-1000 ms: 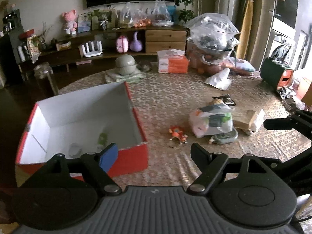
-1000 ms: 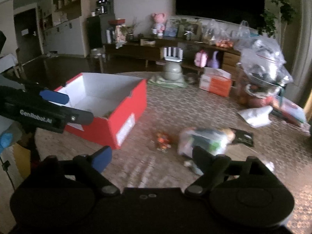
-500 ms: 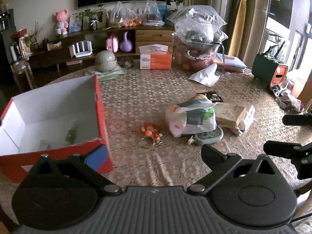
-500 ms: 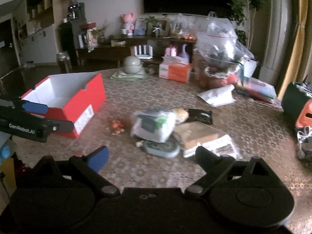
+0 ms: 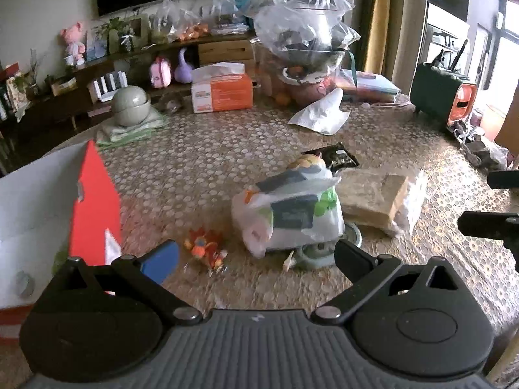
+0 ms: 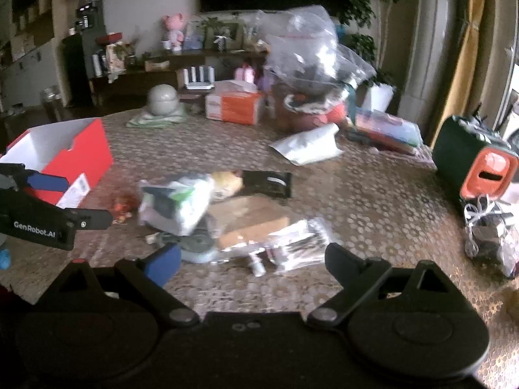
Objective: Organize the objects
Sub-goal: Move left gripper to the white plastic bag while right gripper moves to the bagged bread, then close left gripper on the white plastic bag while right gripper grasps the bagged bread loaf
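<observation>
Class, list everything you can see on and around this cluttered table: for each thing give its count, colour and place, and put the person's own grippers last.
box: one, red outside, white inside, left table edge
small toy: one, orange, beside box
plastic bag: one, white with green, table centre
brown packet: one, tan, right of bag
black pouch: one, behind bag
tissue box: one, orange and white, far side
lidded pot: one, grey-green, on folded cloth
white bag: one, far centre
clear bags: piled over bowls, far side
green case: one, orange front, right edge
left gripper: open, empty
right gripper: open, empty
</observation>
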`<state>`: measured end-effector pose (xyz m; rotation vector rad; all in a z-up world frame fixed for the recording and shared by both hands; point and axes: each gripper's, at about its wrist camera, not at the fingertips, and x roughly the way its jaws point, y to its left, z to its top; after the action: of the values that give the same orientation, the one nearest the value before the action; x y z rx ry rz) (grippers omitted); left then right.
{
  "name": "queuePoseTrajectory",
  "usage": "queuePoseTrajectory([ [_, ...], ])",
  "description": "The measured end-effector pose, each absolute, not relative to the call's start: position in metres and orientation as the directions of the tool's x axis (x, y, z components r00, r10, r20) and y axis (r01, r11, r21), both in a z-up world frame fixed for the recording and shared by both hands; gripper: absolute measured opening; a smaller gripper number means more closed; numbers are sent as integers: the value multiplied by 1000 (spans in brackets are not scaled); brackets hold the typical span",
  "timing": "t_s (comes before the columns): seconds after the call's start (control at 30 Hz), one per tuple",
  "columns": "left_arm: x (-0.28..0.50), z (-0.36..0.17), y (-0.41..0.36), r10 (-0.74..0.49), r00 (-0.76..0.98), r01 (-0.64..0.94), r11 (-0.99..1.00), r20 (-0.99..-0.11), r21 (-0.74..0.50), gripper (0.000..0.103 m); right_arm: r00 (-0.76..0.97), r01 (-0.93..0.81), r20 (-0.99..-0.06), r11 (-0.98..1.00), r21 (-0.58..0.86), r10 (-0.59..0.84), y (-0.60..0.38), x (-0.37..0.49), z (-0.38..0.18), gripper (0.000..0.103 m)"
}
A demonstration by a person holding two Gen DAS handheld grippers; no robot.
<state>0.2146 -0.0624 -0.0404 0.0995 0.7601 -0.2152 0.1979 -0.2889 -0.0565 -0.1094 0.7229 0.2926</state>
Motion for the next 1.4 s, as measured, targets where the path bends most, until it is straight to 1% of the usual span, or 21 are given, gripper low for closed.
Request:
queuePoseTrajectory([
  [0.2, 241, -55, -85, -185, 687, 345, 934, -702, 92, 103, 694, -298, -687, 955, -3, 215, -297, 219, -64, 96],
  [0.3, 255, -62, -93, -157, 689, 353, 925, -708, 138, 103, 689, -302, -696, 953, -22, 202, -295, 229, -68, 96],
  [0.37, 264, -66, -94, -153, 683, 359, 922, -714, 147, 103, 689, -302, -698, 953, -30, 196, -293, 237, -69, 95],
  [0.47, 272, -71, -95, -197, 660, 403, 907, -725, 120, 103, 680, -308, -701, 951, -9, 213, -293, 251, -68, 95],
  [0.6, 271, -74, -102, -215, 667, 445, 883, -714, 151, 103, 667, -311, -714, 950, -10, 211, -289, 270, -73, 95],
  [0.7, 272, -74, -108, -212, 684, 451, 875, -698, 177, 103, 657, -303, -722, 953, 10, 216, -289, 283, -77, 95],
  [0.93, 280, -88, -125, -212, 677, 494, 841, -705, 222, 103, 631, -309, -744, 951, 19, 220, -280, 307, -90, 95],
  [1.1, 290, -99, -127, -199, 667, 476, 855, -718, 205, 103, 614, -318, -762, 948, 1, 207, -273, 322, -104, 95],
  [1.23, 292, -105, -126, -184, 673, 467, 857, -717, 218, 103, 579, -309, -785, 950, 42, 223, -274, 330, -117, 95],
  [1.4, 294, -106, -121, -184, 682, 448, 870, -708, 205, 103, 574, -354, -776, 934, 53, 261, -268, 323, -116, 95],
])
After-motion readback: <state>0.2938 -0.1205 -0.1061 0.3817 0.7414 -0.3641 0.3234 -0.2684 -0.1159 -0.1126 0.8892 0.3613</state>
